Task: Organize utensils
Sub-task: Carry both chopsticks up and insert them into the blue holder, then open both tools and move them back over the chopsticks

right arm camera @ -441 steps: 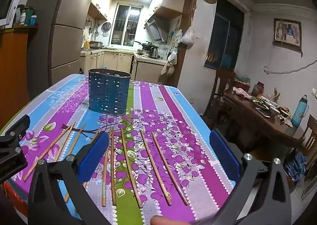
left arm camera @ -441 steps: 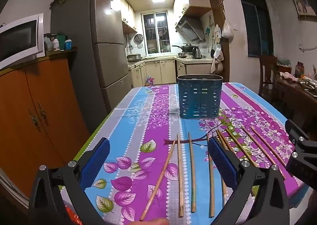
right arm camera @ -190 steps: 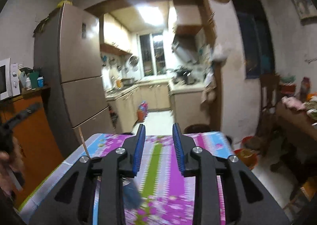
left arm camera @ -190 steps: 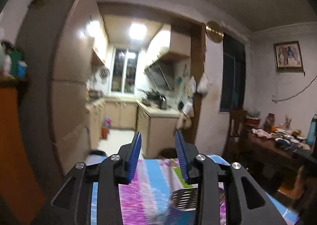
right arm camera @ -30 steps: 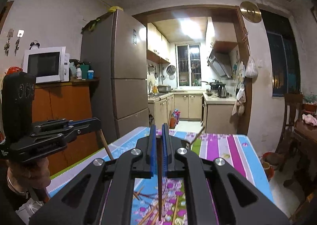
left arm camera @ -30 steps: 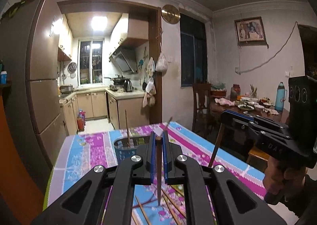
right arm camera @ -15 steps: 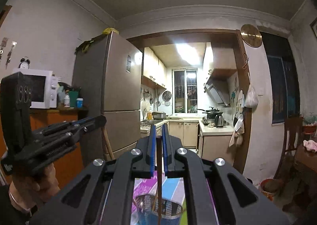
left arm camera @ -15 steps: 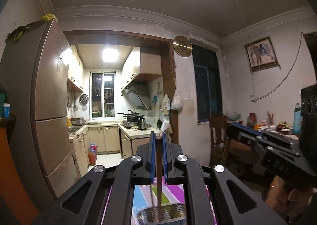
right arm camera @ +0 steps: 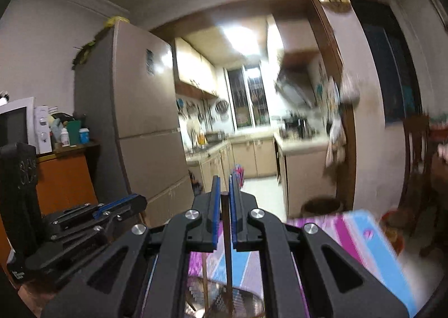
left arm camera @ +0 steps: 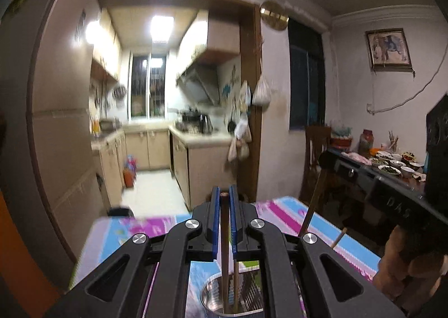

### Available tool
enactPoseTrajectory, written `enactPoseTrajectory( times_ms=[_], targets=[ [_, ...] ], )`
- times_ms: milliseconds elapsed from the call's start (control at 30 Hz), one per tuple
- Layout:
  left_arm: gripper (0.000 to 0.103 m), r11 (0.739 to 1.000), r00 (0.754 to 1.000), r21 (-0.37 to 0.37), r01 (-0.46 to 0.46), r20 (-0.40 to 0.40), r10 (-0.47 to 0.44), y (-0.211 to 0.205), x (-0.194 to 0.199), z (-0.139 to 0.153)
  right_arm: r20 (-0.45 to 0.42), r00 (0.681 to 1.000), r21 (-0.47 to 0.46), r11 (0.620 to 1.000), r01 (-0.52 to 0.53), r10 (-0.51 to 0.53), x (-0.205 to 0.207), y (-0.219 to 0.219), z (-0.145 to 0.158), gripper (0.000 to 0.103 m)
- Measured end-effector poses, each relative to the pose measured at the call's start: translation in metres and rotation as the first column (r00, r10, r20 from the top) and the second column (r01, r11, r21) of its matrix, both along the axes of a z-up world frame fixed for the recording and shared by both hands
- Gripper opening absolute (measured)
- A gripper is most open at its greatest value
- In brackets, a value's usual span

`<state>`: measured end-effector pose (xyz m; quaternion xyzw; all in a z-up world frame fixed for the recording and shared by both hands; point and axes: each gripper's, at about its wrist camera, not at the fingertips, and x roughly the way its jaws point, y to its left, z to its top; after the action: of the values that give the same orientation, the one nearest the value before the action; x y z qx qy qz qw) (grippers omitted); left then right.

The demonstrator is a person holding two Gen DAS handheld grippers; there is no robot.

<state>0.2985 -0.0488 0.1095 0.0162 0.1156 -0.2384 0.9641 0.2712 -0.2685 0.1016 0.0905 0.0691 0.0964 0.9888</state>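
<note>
The left hand-held gripper (left arm camera: 223,197) has its blue pads clamped together on one upright wooden chopstick (left arm camera: 224,250), whose lower end hangs inside the mouth of the round metal-lined utensil holder (left arm camera: 212,294) at the bottom of the left wrist view. A second chopstick (left arm camera: 236,287) already stands in the holder just beside it. The right hand-held gripper (right arm camera: 223,197) is likewise clamped on its own chopstick (right arm camera: 228,256), which points down toward the holder's rim (right arm camera: 246,297) below. In the left view the right tool appears at the right edge, carried by a person's hand (left arm camera: 403,270), with its stick slanting toward the bench (left arm camera: 282,211), which is covered in a striped pink and blue cloth. The background is smeared by motion.

To finish this step well, each stick should probably be kept vertical and lowered until its tip is well inside the holder before the pads part, so it drops in rather than tipping over the rim. Releasing one hand at a time would likely keep the two tools from colliding.

A second ago both grippers held the same sticks farther back over the bench, with loose chopsticks visible on the cloth below; now the holder lies directly beneath them.
</note>
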Motion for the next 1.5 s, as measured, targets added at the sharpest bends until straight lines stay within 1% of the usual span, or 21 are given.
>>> enactPoseTrajectory(
  times_ms=[67,200,300,400,433,467,500,533,567,633,700,767,800,867,1000,1067,1167,1300,1367,1433,1500],
  targets=[
    [0.008,1.0,0.999,0.003,-0.001,-0.038,0.001,0.004,0.011,-0.012,-0.056,0.998,0.047,0.999,-0.003,0.005,0.006,-0.005,-0.018,0.005],
    [0.008,1.0,0.994,0.0,0.004,-0.113,-0.004,0.008,0.025,-0.035,-0.142,0.99,0.109,0.994,0.026,-0.01,0.014,-0.013,-0.039,0.005],
    [0.008,1.0,0.991,-0.001,-0.023,-0.13,0.023,0.015,0.028,-0.04,-0.168,0.984,0.118,0.99,0.071,-0.05,0.012,-0.02,-0.04,0.007],
    [0.008,0.998,0.995,-0.025,-0.055,-0.084,0.053,0.029,0.017,-0.021,-0.121,0.988,0.093,0.99,0.109,-0.097,-0.01,-0.033,-0.024,0.013],
    [0.01,0.997,0.996,-0.042,-0.07,-0.064,0.067,0.037,0.01,-0.011,-0.105,0.988,0.079,0.99,0.119,-0.111,-0.017,-0.038,-0.019,0.017],
    [0.013,0.995,0.995,-0.056,-0.087,-0.046,0.085,0.044,0.002,-0.001,-0.083,0.988,0.06,0.989,0.132,-0.127,-0.026,-0.043,-0.013,0.021],
    [0.022,0.991,0.994,-0.075,-0.11,-0.013,0.11,0.058,-0.012,0.011,-0.056,0.987,0.04,0.987,0.153,-0.151,-0.041,-0.052,-0.005,0.021],
    [0.028,0.989,0.992,-0.082,-0.127,0.015,0.128,0.066,-0.023,0.019,-0.039,0.985,0.029,0.986,0.167,-0.165,-0.052,-0.059,0.0,0.021],
    [0.028,0.985,0.987,-0.082,-0.149,0.048,0.153,0.075,-0.037,0.026,-0.022,0.984,0.018,0.984,0.178,-0.177,-0.065,-0.068,0.005,0.021],
    [0.029,0.981,0.975,-0.058,-0.184,0.116,0.19,0.094,-0.072,0.036,0.014,0.974,-0.017,0.974,0.225,-0.224,-0.104,-0.089,0.013,0.021],
    [0.031,0.977,0.962,-0.026,-0.212,0.168,0.213,0.11,-0.108,0.038,0.031,0.968,-0.04,0.967,0.252,-0.251,-0.136,-0.103,0.014,0.021],
    [0.033,0.974,0.955,0.01,-0.228,0.195,0.221,0.119,-0.137,0.035,0.036,0.958,-0.081,0.955,0.286,-0.284,-0.173,-0.117,0.01,0.021],
    [0.033,0.97,0.951,0.042,-0.241,0.209,0.227,0.125,-0.156,0.03,0.033,0.953,-0.104,0.947,0.304,-0.303,-0.185,-0.122,0.006,0.021],
    [0.035,0.961,0.946,0.092,-0.262,0.22,0.237,0.129,-0.184,0.021,0.025,0.942,-0.141,0.931,0.335,-0.335,-0.211,-0.127,-0.004,0.029],
    [0.047,0.943,0.945,0.165,-0.288,0.208,0.252,0.14,-0.23,-0.007,-0.059,0.937,-0.214,0.921,0.326,-0.345,-0.261,-0.123,-0.04,0.029],
    [0.048,0.934,0.947,0.201,-0.296,0.191,0.259,0.141,-0.244,-0.022,-0.098,0.934,-0.241,0.919,0.312,-0.343,-0.275,-0.117,-0.056,0.029],
    [0.049,0.926,0.961,0.262,-0.271,0.124,0.246,0.139,-0.268,-0.056,-0.211,0.925,-0.257,0.931,0.258,-0.315,-0.294,-0.098,-0.094,0.029],
    [0.049,0.919,0.976,0.331,-0.214,0.036,0.214,0.131,-0.294,-0.107,-0.344,0.906,-0.235,0.957,0.171,-0.246,-0.301,-0.072,-0.134,0.029],
    [0.049,0.926,0.981,0.331,-0.179,-0.015,0.195,0.127,-0.304,-0.125,-0.393,0.896,-0.219,0.968,0.126,-0.205,-0.304,-0.055,-0.151,0.029],
    [0.048,0.95,0.984,0.293,-0.107,-0.107,0.144,0.121,-0.313,-0.142,-0.437,0.887,-0.195,0.979,0.066,-0.147,-0.303,-0.037,-0.17,0.029],
    [0.048,0.951,0.985,0.302,-0.06,-0.135,0.105,0.108,-0.327,-0.159,-0.459,0.883,-0.186,0.982,0.012,-0.098,-0.304,-0.019,-0.183,0.029]
  ],
)
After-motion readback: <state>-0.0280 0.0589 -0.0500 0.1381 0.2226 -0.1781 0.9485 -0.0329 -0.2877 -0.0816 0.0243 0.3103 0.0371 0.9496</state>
